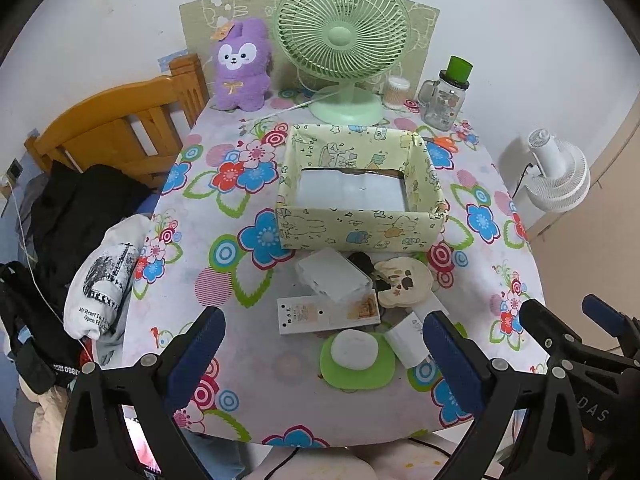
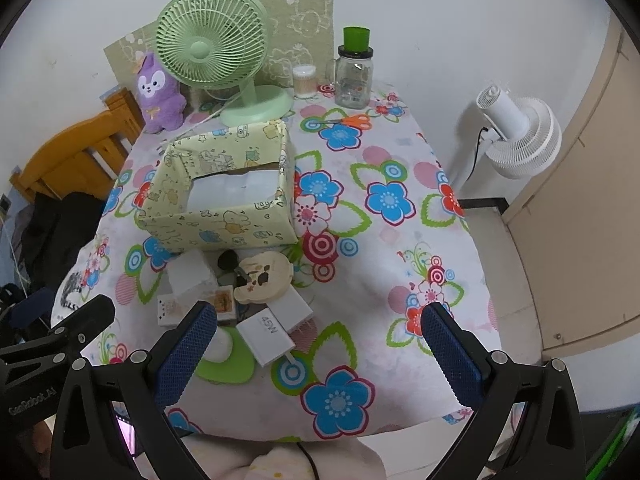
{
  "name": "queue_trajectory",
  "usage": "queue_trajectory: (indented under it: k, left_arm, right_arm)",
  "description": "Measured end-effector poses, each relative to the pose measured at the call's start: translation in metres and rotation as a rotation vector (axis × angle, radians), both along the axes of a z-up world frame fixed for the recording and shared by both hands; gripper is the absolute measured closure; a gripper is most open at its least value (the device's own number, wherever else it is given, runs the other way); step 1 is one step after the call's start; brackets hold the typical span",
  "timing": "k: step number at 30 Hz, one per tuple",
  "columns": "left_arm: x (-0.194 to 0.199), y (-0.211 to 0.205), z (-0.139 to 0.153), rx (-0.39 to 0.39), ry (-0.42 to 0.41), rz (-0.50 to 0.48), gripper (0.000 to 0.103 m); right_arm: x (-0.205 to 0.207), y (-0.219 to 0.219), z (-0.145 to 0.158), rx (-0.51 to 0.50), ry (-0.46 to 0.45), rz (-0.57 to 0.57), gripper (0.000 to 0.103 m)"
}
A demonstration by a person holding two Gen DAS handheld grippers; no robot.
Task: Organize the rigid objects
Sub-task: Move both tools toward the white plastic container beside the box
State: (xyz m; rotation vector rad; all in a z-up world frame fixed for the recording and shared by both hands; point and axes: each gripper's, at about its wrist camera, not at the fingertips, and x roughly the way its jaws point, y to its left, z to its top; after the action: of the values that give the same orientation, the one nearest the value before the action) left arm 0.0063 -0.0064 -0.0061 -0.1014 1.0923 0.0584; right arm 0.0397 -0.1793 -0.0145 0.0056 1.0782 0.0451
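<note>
Rigid objects, a loose pile of small hard items, lie clustered on the counter (image 1: 248,396) just in front of the paper-wrapped box (image 1: 360,230), and none of them appears to be inside it yet, so I judge the sorting not begun. The box is open-topped, covered in pale yellow cartoon paper, with only a white liner showing on its floor. In the pile I see a frosted plastic case (image 1: 332,274), a flat white card pack (image 1: 308,316), a cream bear-shaped compact (image 1: 404,282), a boxy white 45W charger (image 2: 265,336) and a smooth white pebble-like lump (image 1: 356,349) resting on a glossy green dish (image 1: 362,376). My left gripper (image 1: 324,344) hovers spread wide over the near edge, grasping nothing; my right gripper (image 2: 320,334) is likewise released and empty. Everything remains to be moved.
</note>
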Motion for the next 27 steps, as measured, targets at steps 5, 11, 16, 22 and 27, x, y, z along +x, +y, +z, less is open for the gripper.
queue_trajectory:
  k: [5, 11, 16, 22, 27]
  left_arm:
    - [0.001, -0.001, -0.002, 0.009, 0.015, 0.006, 0.004]
    - [0.001, -0.001, -0.003, 0.01, 0.016, 0.005, 0.004]
    - [0.007, -0.001, -0.006, 0.012, 0.02, -0.003, 0.004]
    - [0.019, -0.003, -0.014, 0.026, 0.027, -0.007, 0.004]
    - [0.027, -0.003, -0.024, 0.013, 0.049, 0.004, 0.004]
  right_arm:
    - [0.001, 0.003, 0.0, -0.01, 0.006, 0.01, 0.0]
    - [0.002, 0.003, -0.002, -0.012, 0.01, 0.011, 0.0]
    - [0.003, 0.004, -0.003, -0.009, 0.017, 0.009, 0.0]
    - [0.012, 0.003, -0.008, -0.017, 0.024, 0.02, 0.0]
    - [0.021, 0.005, -0.015, -0.016, 0.033, 0.034, 0.0]
